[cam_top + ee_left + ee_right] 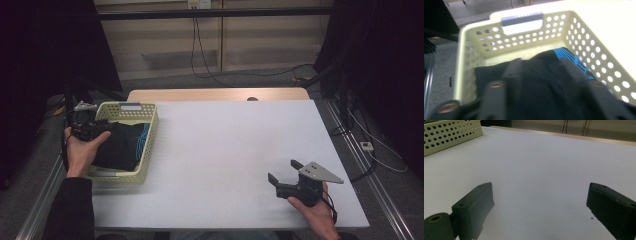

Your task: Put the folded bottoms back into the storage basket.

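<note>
A left gripper (541,67), jaws apart, hangs over dark cloth (544,82) inside a basket (599,50). Far right of the basket, the right gripper (539,207) gapes empty. A shallow pinch may slip.

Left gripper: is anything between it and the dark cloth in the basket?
Nothing visible. The left gripper hangs open right over the dark cloth, inside the basket. The basket has no lid, and nothing lies on the cloth.

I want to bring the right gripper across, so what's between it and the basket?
Nothing: in the high view, bare white table separates the right gripper from the basket.
</note>
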Action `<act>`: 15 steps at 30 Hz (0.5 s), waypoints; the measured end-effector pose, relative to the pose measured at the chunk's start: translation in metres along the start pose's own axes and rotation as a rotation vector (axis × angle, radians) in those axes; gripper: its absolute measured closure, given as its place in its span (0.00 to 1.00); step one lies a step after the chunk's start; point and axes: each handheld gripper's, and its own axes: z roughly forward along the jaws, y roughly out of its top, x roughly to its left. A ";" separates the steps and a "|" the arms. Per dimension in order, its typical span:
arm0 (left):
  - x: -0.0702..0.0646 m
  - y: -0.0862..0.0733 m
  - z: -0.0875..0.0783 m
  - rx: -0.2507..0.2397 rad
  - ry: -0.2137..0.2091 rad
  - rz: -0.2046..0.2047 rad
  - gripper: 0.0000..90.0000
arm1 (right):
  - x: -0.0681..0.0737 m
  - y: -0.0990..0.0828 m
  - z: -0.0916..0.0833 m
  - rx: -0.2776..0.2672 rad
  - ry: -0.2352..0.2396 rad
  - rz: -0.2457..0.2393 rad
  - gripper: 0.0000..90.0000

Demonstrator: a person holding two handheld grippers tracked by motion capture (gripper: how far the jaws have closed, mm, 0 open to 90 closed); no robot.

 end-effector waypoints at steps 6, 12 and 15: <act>0.004 -0.003 0.029 0.071 -0.005 -0.065 0.95 | 0.000 0.000 0.000 0.001 0.001 0.000 0.08; 0.006 -0.009 0.043 0.187 0.086 -0.029 1.00 | 0.000 0.000 0.000 0.002 0.002 0.001 0.08; 0.011 -0.012 0.044 0.230 0.089 -0.038 1.00 | 0.000 0.000 0.000 0.002 0.002 0.001 0.08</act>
